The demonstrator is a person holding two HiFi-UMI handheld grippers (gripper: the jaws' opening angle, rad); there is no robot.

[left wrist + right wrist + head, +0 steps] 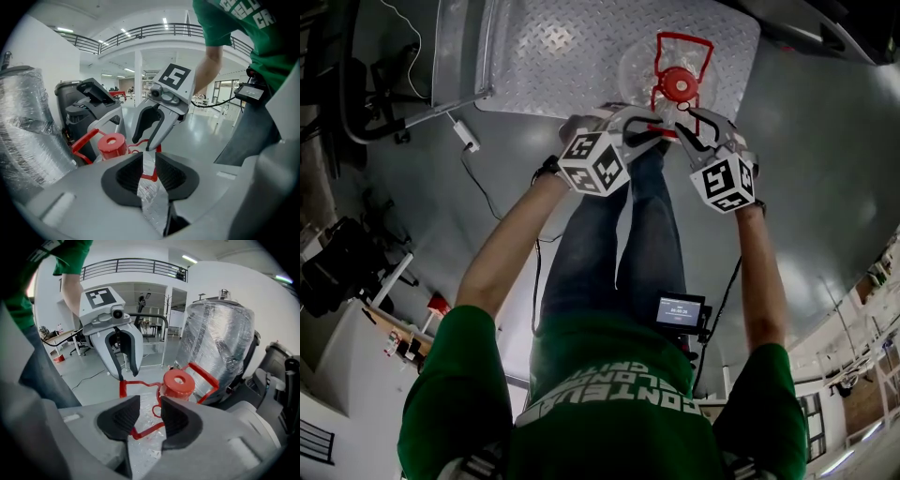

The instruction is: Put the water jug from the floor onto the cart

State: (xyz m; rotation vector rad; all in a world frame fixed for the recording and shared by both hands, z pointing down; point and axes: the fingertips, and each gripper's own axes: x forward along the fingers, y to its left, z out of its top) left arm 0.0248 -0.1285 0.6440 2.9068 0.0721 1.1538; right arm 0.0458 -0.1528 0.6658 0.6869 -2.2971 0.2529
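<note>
Water jug (642, 67): clear-bodied and upright, over the near right part of the cart deck, just ahead of the person's feet. Set down or hanging just above the plate, cannot tell.

Red cap (177, 380): screwed over the neck, sealing the jug for carrying.

Red handle (683, 36): thin frame around the neck. Judged the only part narrow enough for jaws, hence both grips here rather than on the wide, slick body.

Left gripper (149, 165): jaws drawn close together, pinching a strip of the handle between the pads on the person's left side of the cap.

Right gripper (150, 414): jaws partly apart and clamped across a bar of the same handle, beside the cap.

Two-sided hold: probably meant to share the weight and keep the jug from swinging or tipping — one grip on each side of the neck.

Jug contents: not readable. Shows the deck's tread pattern through the clear wall, with no waterline to make out.

Cart (572, 47): low, flat tread-plate deck on the grey floor, bearing nothing but the jug in the part seen.

Wrapped drum (218, 348): tall cylinder bound in clear film, standing beyond the jug in both gripper views, contents hidden by the wrap.

Dark machine (89, 110): grey-black unit beside the drum, well clear of the grippers.

Stage: judged late — jug already at the cart, with settling and letting go of the handle left.
</note>
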